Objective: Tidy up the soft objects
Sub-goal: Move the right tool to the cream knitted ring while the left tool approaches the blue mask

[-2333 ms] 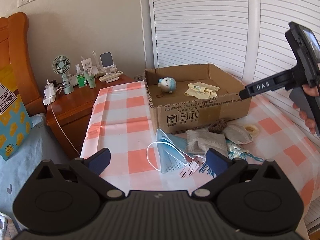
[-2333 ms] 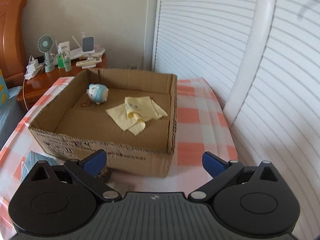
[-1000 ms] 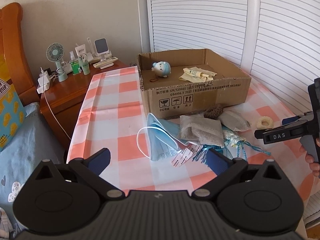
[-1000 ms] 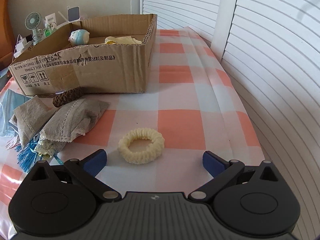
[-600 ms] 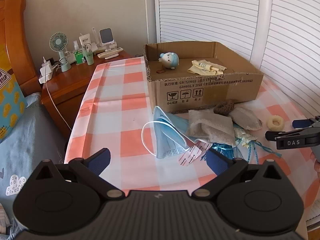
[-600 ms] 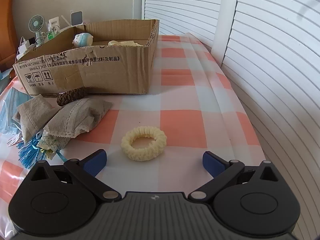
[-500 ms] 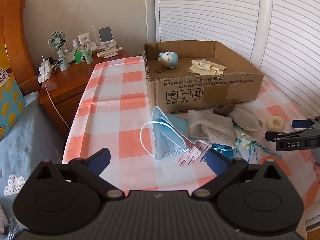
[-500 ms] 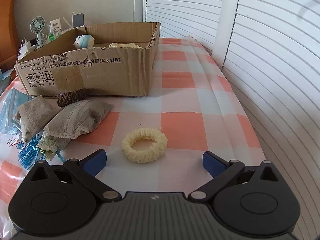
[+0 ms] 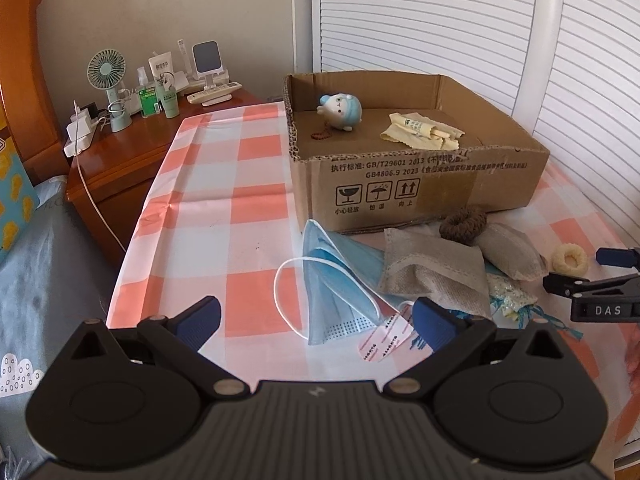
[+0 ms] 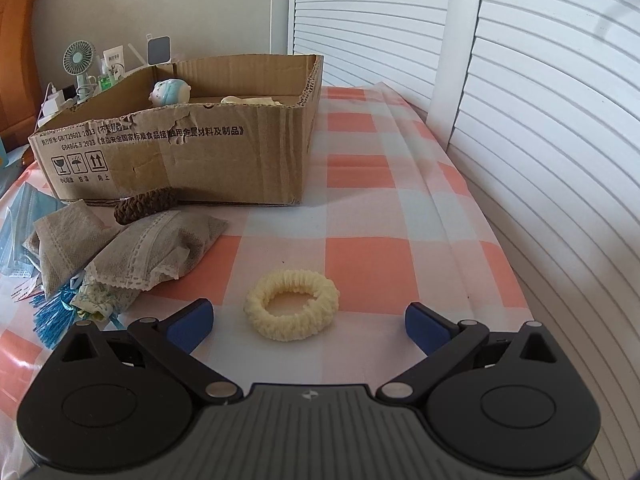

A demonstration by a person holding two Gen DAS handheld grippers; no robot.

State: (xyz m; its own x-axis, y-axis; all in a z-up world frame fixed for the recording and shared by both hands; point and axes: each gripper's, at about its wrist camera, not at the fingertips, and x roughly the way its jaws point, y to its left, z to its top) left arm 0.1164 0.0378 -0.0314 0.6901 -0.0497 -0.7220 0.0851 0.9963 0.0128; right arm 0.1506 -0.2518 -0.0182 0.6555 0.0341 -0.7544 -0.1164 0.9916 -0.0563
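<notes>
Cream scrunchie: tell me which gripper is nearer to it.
Right. The right gripper is open just short of the cream scrunchie; the left gripper sits farther off, over the blue face mask.

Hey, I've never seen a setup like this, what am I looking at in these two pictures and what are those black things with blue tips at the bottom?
Those black things are hand-held grippers, one in each of a person's hands, each with a wide-angle camera looking forward along its two blue-tipped fingers. One picture comes from the left gripper, the other from the right gripper. Both are open and hold nothing.

They look at a table with a checked cloth. On it stands an open cardboard box with a small plush toy and a yellow cloth inside. In front of the box lie a blue face mask, grey pouches, a brown hair tie and a cream hair tie.

The cream hair tie sits just ahead of the right gripper's open fingers, so it looks like the next thing to be picked up.
</notes>
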